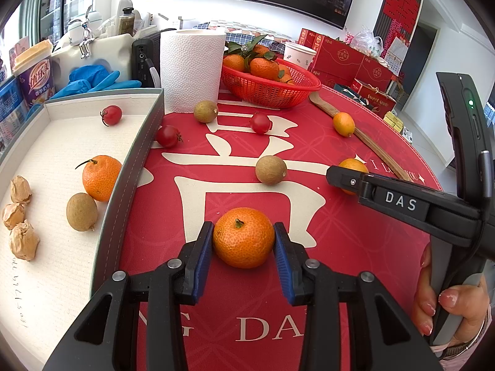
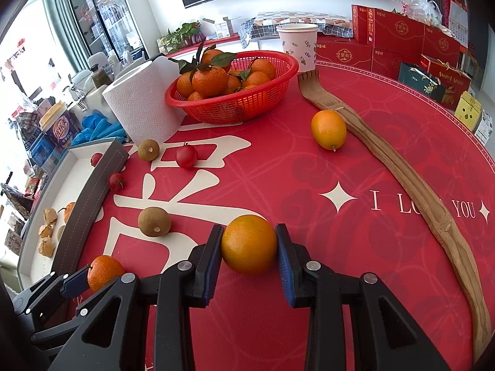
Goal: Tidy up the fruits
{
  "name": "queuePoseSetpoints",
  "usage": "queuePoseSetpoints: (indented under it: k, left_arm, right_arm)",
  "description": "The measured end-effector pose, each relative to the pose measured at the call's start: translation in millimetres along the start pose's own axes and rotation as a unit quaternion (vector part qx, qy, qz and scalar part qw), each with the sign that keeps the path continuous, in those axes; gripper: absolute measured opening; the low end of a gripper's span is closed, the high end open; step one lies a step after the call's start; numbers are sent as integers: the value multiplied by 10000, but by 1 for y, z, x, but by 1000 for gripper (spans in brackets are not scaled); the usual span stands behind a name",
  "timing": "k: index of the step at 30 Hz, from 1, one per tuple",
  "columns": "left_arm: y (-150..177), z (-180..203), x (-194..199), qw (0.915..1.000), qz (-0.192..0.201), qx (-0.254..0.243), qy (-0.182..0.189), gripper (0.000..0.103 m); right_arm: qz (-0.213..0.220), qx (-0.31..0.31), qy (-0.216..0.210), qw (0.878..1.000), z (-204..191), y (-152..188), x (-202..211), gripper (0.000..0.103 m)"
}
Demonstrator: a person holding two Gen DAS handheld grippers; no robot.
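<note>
A round table (image 2: 386, 142) wears a red cloth printed with a large cream Chinese character, stars and the words "I LOVE YOU"; along its near edge the left wrist view shows letters reading "DA". Behind it stand red gift boxes (image 2: 399, 35), 1 marked "Sweet Apple", a paper cup (image 2: 297, 44) with a leaf print, a wall screen and glass-door cabinets by a bright window. A white paper towel roll (image 1: 192, 69) stands beside a red mesh basket (image 2: 272, 88) heaped with leafy mandarins, and a wooden back scratcher (image 2: 402, 179) curves down the right side with a kumquat (image 2: 328, 129) touching it. At the table's left a shallow grey-walled tray (image 1: 136, 167) with a white floor holds 1 cherry tomato (image 1: 111, 115), 1 mandarin, 1 longan and 3 papery husked fruits (image 1: 20, 216). Loose on the cloth lie 2 longans (image 1: 270, 170) and 2 cherry tomatoes (image 1: 260, 123). The left gripper (image 1: 243, 241) reaches forward low over the cloth, its blue pads pressed to both sides of a small mandarin (image 1: 243, 237) resting on the table just right of the tray wall. The right gripper (image 2: 249, 247), lettered "DAS" on its side, comes in from the right in a hand (image 1: 454, 303) with painted nails, pinching a smooth orange kumquat (image 2: 249, 244) near the cloth's middle.
</note>
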State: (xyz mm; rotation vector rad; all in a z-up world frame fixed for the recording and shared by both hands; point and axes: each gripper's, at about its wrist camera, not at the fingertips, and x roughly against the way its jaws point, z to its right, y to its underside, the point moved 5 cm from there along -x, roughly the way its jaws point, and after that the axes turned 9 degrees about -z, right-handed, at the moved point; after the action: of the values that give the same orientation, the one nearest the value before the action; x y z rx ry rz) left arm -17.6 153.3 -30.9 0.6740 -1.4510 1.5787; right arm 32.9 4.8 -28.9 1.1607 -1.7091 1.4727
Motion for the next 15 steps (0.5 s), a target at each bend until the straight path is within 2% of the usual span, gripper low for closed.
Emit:
queuePoseSetpoints:
  k: [9,15]
  left_arm:
    - [-1,-1,3,9999,69,48,63,41]
    - [-4,5,16,9986,453,-164,-210,41]
  right_arm:
    - [19,-126,-71,9999,5,-1,1,35]
    - [88,-131,-120,9998,4,-2,4,35]
